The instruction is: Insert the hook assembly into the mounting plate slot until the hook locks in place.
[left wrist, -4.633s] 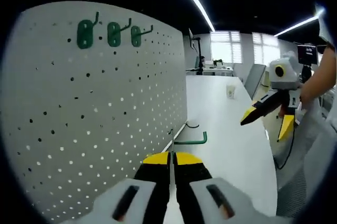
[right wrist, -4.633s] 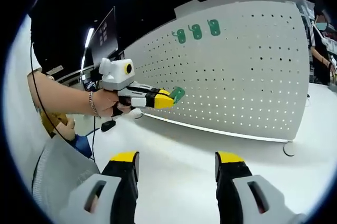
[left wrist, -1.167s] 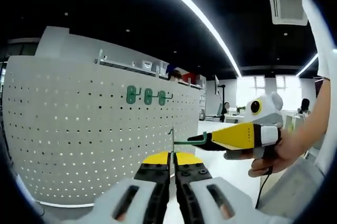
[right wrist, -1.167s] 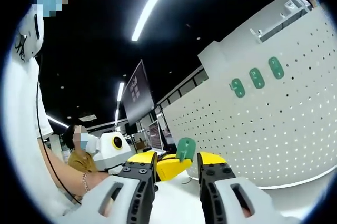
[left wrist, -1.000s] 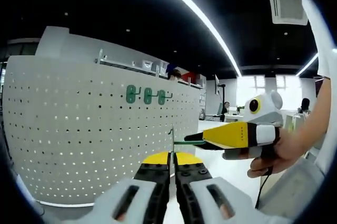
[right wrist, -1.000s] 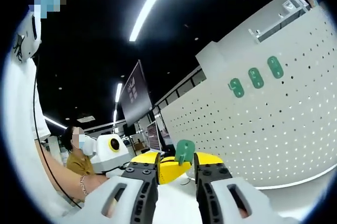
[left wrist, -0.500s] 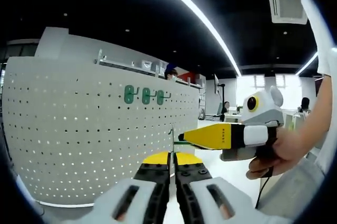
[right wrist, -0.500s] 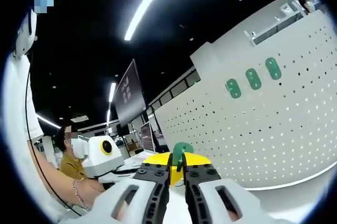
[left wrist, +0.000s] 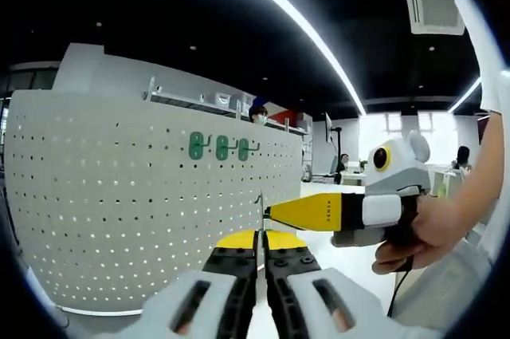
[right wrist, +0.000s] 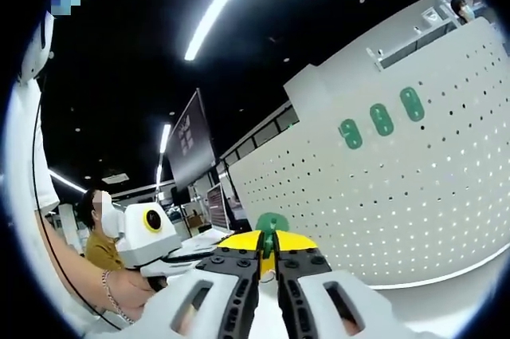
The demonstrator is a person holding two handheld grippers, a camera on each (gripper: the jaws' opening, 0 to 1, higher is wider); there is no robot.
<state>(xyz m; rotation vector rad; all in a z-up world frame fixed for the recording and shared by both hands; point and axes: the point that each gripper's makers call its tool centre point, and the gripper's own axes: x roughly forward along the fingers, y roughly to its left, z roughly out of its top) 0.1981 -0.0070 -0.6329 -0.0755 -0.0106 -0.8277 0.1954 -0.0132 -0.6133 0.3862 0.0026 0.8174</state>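
Note:
A white pegboard [left wrist: 119, 195] stands upright with three green hooks [left wrist: 221, 147] in a row near its top. They also show in the right gripper view, hooks [right wrist: 381, 120] on pegboard [right wrist: 414, 211]. My left gripper [left wrist: 260, 235] is shut on the thin plate of a fourth green hook [left wrist: 260, 205], seen edge-on, held in the air in front of the board. My right gripper [left wrist: 272, 212] comes in from the right, jaws shut on that hook's rod close to the plate. In its own view the right gripper [right wrist: 268, 242] pinches the green hook [right wrist: 272, 222].
A white table [right wrist: 446, 307] runs under the pegboard's lower edge. A person's hand [left wrist: 426, 231] holds the right gripper at the right. A seated person [right wrist: 100, 235] and monitors [right wrist: 190, 147] are behind at the left. Ceiling light strips run overhead.
My right gripper went from open and apart to shut on the hook, sliding along the rod toward the plate. The left gripper kept its hold and rose in front of the board.

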